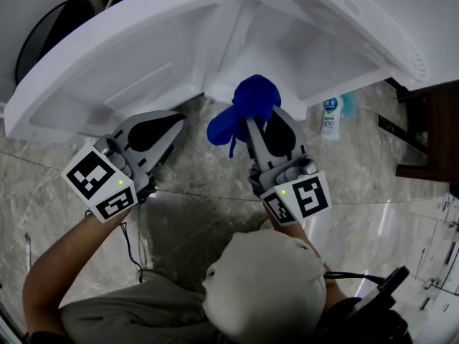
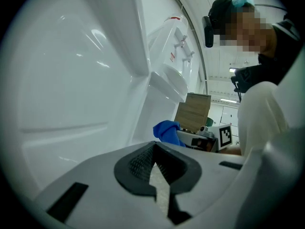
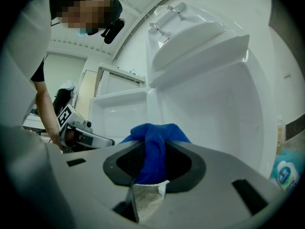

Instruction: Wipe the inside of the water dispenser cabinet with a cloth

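Nearest of all, the person's head in a white cover (image 1: 265,285) is seen from above, with both forearms stretched forward over the grey marble floor (image 1: 201,192). A tool is held in each hand, each with its marker cube turned towards the person.

The left tool (image 1: 176,124) is clenched: in the left gripper view its dark pads (image 2: 140,163) are met at the tip and nothing is held between them. It is pointed at the inner side of the open white door (image 1: 107,70), just in front of the door's lower edge.

The right tool (image 1: 252,124) is held beside it on the right, a little apart. Its jaws are closed on the blue cloth (image 1: 251,99), which is pinched in the middle between the pads. A bunch of the cloth stands out beyond the tips and one end is hung down at the left side.

The cloth is placed at the opening of the water dispenser cabinet (image 3: 214,109), near its bottom. Whether it is touching the white wall cannot be told. Above the opening, the drip tray (image 3: 190,37) and the taps (image 3: 167,13) are seen.

Farther right, a small plastic bottle (image 1: 330,117) is stood upright on the floor by the cabinet, and dark wooden furniture (image 1: 430,135) is seen at the right edge.
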The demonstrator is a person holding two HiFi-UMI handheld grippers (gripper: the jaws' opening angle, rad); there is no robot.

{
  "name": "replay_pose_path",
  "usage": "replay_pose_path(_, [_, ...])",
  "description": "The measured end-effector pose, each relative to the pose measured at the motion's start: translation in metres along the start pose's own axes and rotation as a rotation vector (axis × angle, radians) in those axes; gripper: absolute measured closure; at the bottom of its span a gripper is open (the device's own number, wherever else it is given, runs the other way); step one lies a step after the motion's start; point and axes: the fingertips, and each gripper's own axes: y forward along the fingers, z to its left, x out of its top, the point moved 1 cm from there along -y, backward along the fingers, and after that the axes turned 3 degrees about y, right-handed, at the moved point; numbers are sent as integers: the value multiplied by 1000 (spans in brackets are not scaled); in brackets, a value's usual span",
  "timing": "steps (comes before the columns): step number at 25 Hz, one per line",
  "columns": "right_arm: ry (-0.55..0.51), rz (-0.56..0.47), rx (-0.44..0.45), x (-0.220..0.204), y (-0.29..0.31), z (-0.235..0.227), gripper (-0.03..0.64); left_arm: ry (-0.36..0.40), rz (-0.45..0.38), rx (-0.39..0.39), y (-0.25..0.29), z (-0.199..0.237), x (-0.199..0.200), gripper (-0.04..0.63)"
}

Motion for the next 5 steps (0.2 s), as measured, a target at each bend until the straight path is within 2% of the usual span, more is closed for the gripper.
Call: replay_pose_path(5, [-7, 6, 6, -4, 0, 3, 514, -15, 5, 4, -2, 1, -6, 600])
